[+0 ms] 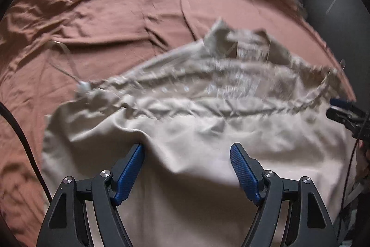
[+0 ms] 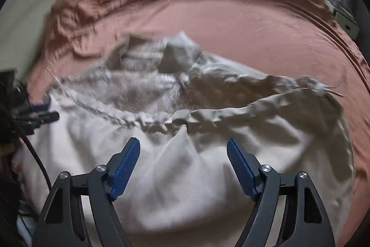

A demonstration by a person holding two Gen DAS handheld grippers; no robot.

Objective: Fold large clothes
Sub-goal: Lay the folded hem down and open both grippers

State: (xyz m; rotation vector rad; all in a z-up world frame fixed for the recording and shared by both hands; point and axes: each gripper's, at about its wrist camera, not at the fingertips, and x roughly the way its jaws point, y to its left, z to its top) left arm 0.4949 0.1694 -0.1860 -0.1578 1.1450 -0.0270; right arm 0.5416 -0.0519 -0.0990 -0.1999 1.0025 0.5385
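Beige, crumpled cotton-like fabric, a large garment (image 1: 196,131) with a gathered drawstring band and a white cord stopper (image 1: 83,86), lies spread on a bed covered by a rust-brown sheet (image 1: 104,22). The left gripper (image 1: 187,149) hangs over the garment's near, smoother part, its blue ribbed pads (image 1: 129,173) spread apart and grasping nothing. The right gripper (image 2: 183,145) is likewise released above the cloth, with nothing between its pads. Both views are blurred. A black cable (image 1: 23,142) runs at the left edge.

Beige garment (image 1: 196,131) upper folds motion-blurred, near hem cut off (both views), drawstring toggle (image 1: 83,86) indistinct
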